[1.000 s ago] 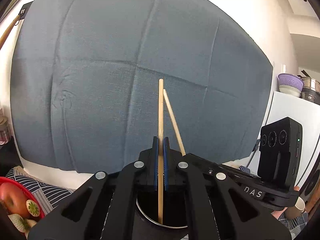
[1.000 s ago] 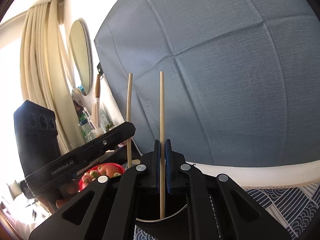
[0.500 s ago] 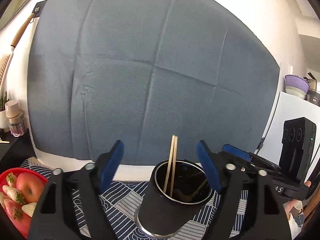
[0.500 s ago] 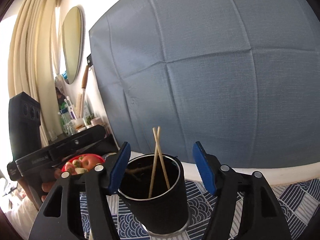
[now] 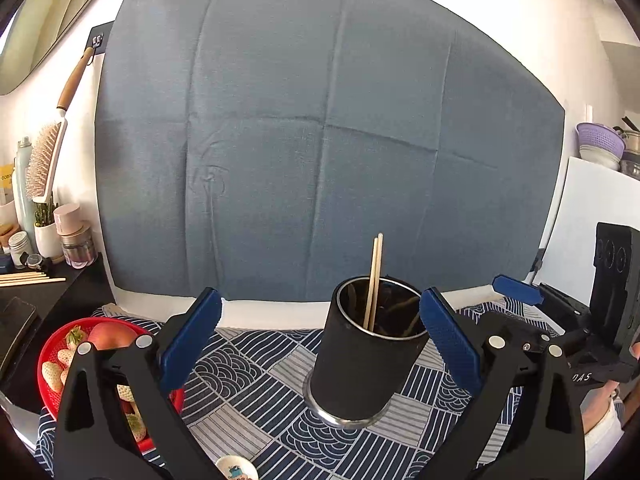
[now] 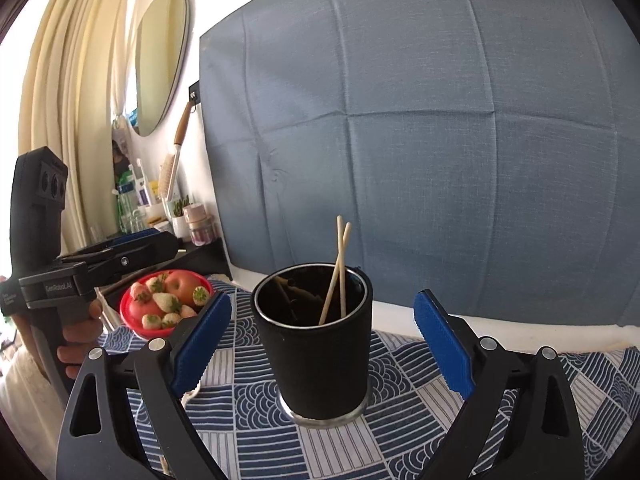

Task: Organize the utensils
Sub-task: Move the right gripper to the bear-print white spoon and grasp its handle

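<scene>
a second ago each hand-held gripper was pinched on one upright chopstick over the cup; now both chopsticks [image 5: 373, 280] stand loose in the black cup [image 5: 362, 364], and the cup, then only a rim beneath the jaws, shows whole. the left hand-held gripper [image 5: 320, 340] has its blue pads spread wide and opening, touching nothing; the cup sits toward its right pad. the right hand-held gripper [image 6: 322, 340] is likewise spread and opening, with the cup [image 6: 316, 344] between its pads but untouched.

the chopsticks [image 6: 338, 272] have their long axis near vertical, lower ends inside the cup, upper ends above the rim; from the right wrist view they cross near the top, from the left they lie almost parallel and close together. darker utensils lean inside the cup.

the cup stands upright on a blue patterned cloth [image 6: 400, 432] covering the worktop. a red bowl of fruit [image 6: 164, 300] sits to the left, behind the left pads. more chopsticks [image 5: 28, 278] lie on a dark shelf at far left. a grey-blue fabric [image 5: 320, 140] hangs behind.
</scene>
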`<state>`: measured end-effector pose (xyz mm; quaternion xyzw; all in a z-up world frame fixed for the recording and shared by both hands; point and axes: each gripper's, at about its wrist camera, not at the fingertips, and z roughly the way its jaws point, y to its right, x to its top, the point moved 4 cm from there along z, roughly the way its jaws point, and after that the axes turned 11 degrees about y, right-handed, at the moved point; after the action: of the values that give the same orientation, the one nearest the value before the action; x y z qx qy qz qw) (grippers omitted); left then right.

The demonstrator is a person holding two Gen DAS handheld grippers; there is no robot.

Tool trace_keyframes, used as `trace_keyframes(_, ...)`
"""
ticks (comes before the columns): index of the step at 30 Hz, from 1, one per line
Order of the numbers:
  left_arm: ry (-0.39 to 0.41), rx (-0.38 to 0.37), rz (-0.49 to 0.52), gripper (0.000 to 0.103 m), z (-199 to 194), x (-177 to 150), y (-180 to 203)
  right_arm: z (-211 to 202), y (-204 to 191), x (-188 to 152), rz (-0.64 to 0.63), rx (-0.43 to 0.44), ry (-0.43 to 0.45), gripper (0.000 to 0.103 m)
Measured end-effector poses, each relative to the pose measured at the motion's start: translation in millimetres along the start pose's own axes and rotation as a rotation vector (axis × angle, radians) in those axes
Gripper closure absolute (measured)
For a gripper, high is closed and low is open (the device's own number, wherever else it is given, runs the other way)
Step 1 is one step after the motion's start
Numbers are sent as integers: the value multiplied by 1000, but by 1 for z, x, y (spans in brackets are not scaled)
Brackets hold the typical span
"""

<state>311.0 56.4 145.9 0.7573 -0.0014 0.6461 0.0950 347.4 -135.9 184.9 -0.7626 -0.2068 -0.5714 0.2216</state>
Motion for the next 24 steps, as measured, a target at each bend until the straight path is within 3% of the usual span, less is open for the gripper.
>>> trace_keyframes(8,-38,-4,39,6,-23,-17,8,-29,-10,-7,-7,-15,0,14)
trace_keyframes(24,-212,-61,122,6,-50,-82,24,-68,-24,-45,4,-36,-46,13)
